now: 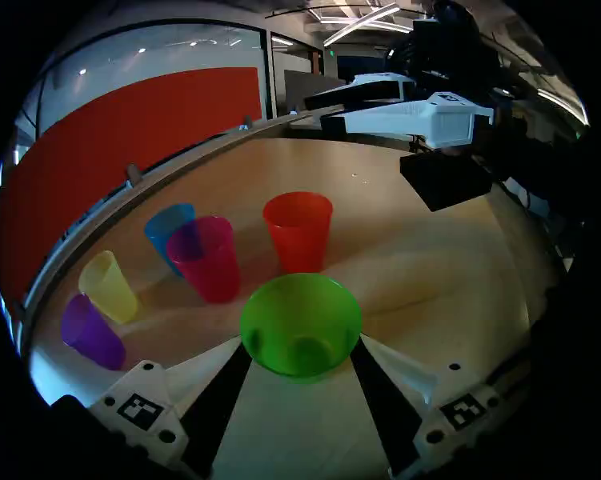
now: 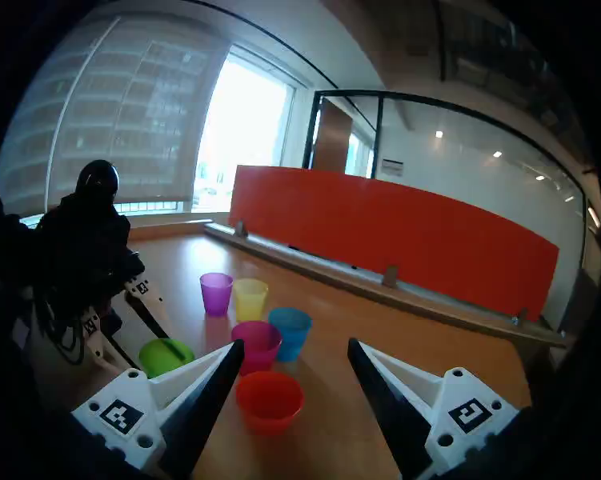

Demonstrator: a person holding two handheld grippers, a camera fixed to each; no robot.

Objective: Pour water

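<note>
The green cup (image 1: 300, 324) is gripped upright between the clenched jaws of the left gripper (image 1: 300, 342), over the worktop (image 1: 428, 264). Just beyond it stands a red cup (image 1: 298, 230). Pink (image 1: 206, 258), blue (image 1: 168, 228), yellow (image 1: 108, 286) and purple (image 1: 92, 332) cups are grouped toward the partitioned edge (all upright). The right gripper (image 2: 294, 344) is seen with jaws released, spread wide above the red cup.
</note>
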